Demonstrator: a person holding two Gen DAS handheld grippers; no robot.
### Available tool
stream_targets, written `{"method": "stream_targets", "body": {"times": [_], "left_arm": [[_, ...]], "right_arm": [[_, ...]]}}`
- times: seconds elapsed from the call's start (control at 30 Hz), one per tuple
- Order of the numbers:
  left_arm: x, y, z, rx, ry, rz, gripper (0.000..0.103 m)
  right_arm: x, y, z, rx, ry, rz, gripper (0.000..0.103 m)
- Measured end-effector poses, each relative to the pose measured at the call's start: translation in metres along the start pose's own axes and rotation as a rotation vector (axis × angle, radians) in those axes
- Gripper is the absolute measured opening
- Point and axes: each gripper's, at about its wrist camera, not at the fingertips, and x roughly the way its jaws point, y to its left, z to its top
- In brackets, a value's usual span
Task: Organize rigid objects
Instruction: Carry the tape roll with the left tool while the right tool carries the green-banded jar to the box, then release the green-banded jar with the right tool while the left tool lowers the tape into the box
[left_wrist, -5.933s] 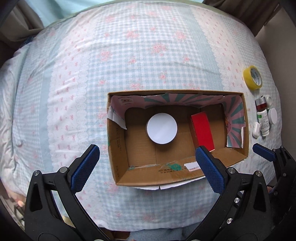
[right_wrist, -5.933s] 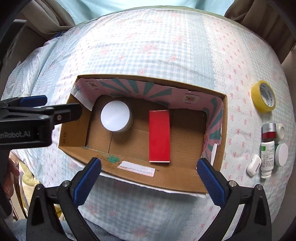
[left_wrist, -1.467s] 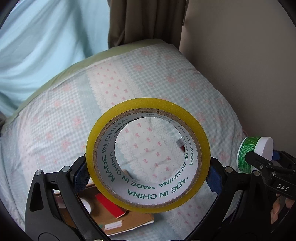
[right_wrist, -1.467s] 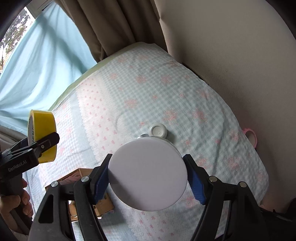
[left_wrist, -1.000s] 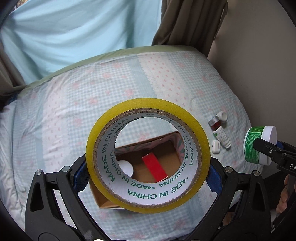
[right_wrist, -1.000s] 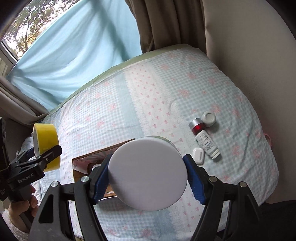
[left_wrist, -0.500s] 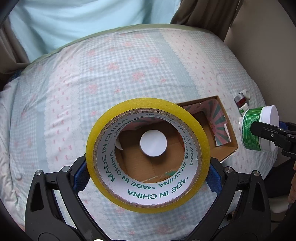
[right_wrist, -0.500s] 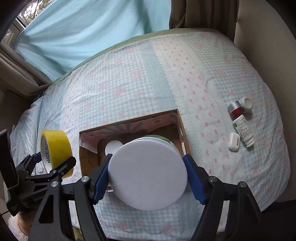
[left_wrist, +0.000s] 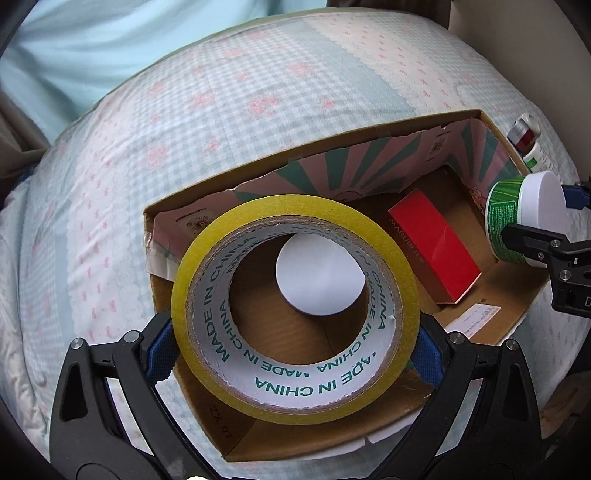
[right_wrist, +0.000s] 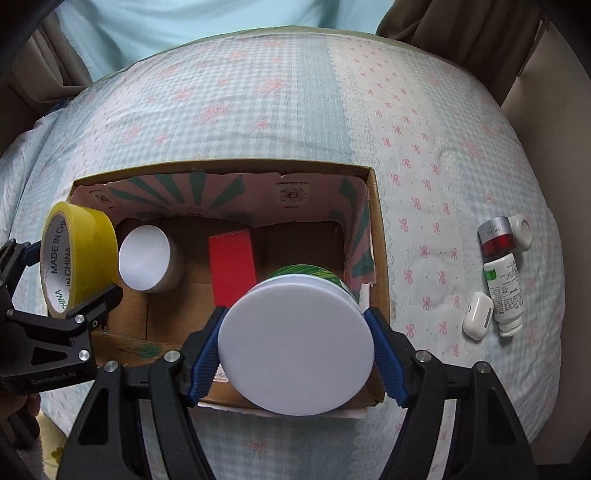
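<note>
My left gripper is shut on a yellow tape roll, held over the left end of the open cardboard box; it also shows in the right wrist view. My right gripper is shut on a green jar with a white lid, held over the box's right end; the jar shows in the left wrist view. Inside the box lie a white-lidded round tin and a red box.
The box sits on a checked floral bedspread. To its right lie a silver-red bottle, a white cap, a white tube and a white earbud case. A wall stands at the right, curtains behind.
Both grippers have swung from the bed's right side back over the box and come lower, the tape and the jar still held. The box looks larger and closer.
</note>
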Motion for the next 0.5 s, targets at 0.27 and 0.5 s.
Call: {"method": "stream_targets", "body": {"times": [0.27,0.5], "left_arm": [[0.011,-0.012,-0.008,0.131,-0.015,0.037,0.099],[0.003,-0.014,-0.017,0.122,0.003,-0.048,0.103]], "right_arm": [[0.018,-0.002,0.001,-0.019,-0.045,0.006,0.066],[0.008,-0.008,0.005,0.074,-0.113,0.095,0.103]]}}
